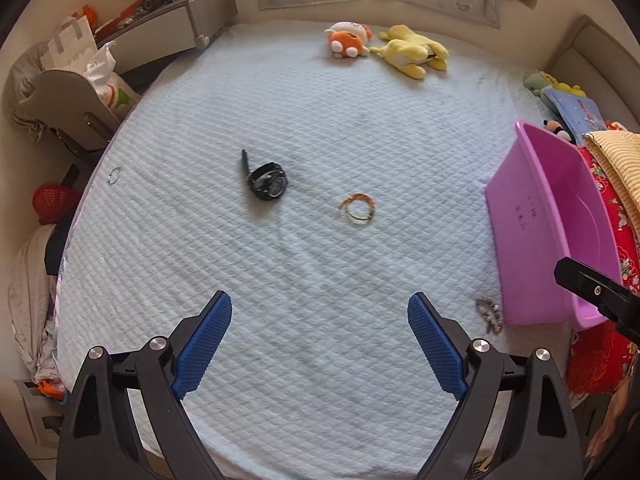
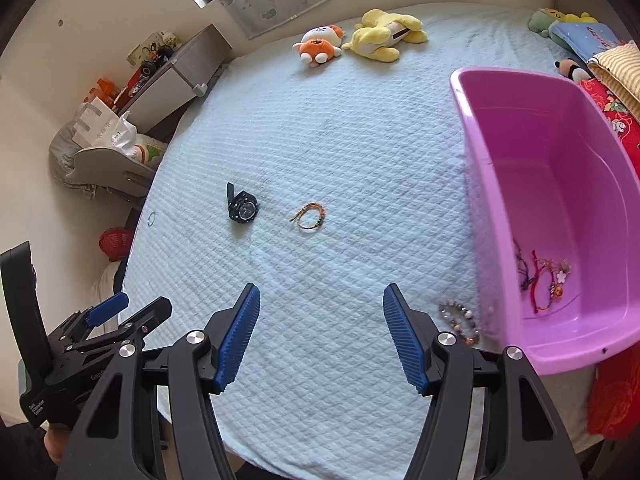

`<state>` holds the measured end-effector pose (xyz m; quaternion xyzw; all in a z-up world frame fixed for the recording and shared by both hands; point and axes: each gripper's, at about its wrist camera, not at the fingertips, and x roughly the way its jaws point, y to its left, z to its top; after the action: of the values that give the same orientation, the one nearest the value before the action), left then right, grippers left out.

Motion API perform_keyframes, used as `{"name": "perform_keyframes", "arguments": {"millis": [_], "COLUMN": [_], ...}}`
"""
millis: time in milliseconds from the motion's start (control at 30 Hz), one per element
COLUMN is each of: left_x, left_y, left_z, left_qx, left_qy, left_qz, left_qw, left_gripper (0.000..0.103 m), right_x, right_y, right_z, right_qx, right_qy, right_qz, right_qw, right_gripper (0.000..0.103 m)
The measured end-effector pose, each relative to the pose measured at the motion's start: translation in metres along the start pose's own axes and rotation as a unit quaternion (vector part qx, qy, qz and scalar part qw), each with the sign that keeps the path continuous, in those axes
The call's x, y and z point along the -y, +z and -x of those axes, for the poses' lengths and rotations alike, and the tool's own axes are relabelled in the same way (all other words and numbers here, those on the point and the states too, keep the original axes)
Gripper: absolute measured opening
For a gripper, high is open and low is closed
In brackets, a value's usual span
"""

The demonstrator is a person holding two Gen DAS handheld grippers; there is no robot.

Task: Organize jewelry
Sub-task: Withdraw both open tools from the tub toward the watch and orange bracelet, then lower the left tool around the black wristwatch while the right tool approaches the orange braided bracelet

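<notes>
The beaded bracelet of grey and pale stone beads (image 2: 460, 320) lies flat on the pale blue quilted bedspread (image 2: 340, 160), just beside the outer wall of the pink plastic tub (image 2: 472, 152). It looks light, limp and a little slippery, best pinched across one side of the loop. The woven orange cord bracelet (image 2: 308, 217) and the black wristwatch (image 2: 242, 209), probably stiffer and heavier, lie mid-bed. The right gripper (image 2: 320, 336) and left gripper (image 1: 320, 344) are both spread and empty.

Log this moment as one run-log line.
left gripper: open, empty | right gripper: open, empty | bed: watch, woven bracelet, beaded bracelet | pink tub: bracelets
</notes>
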<state>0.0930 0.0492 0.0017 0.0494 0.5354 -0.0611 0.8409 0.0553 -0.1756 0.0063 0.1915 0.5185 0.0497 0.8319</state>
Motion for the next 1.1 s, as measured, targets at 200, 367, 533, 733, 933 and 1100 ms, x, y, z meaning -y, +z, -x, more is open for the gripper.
{"name": "perform_keyframes", "arguments": {"millis": [200,367,533,733,933,1100], "left_x": [-0.076,-0.117,-0.141,-0.146,-0.142,-0.137], "left_y": [0.007,0.02,0.031,0.039,0.041,0.043], "left_z": [-0.027,-0.053,-0.078,-0.113,-0.153,-0.189], "left_qx": [0.004,-0.003,-0.009,-0.009,-0.006,0.001], "left_qy": [-0.001,-0.002,-0.005,-0.009,-0.006,-0.006], "left_qz": [-0.014,-0.027,-0.02,-0.019,-0.017,-0.012], "left_qw": [0.9999,0.9996,0.9997,0.9997,0.9998,0.9999], "left_gripper": [0.089,0.089,0.089,0.089,0.089,0.089], "right_x": [-0.057,-0.093,-0.112,-0.11,-0.089,-0.066], "right_y": [-0.012,-0.012,-0.006,-0.001,0.0,-0.002], "right_z": [-0.045,-0.077,-0.099,-0.132,-0.178,-0.219], "right_qx": [-0.003,-0.005,-0.013,-0.009,-0.006,-0.006], "right_qy": [-0.031,-0.051,-0.067,-0.089,-0.102,-0.107], "right_qz": [-0.022,-0.034,-0.023,-0.004,0.007,0.007], "right_qw": [0.999,0.998,0.997,0.996,0.995,0.994], "right_gripper": [0.062,0.062,0.062,0.063,0.063,0.063]}}
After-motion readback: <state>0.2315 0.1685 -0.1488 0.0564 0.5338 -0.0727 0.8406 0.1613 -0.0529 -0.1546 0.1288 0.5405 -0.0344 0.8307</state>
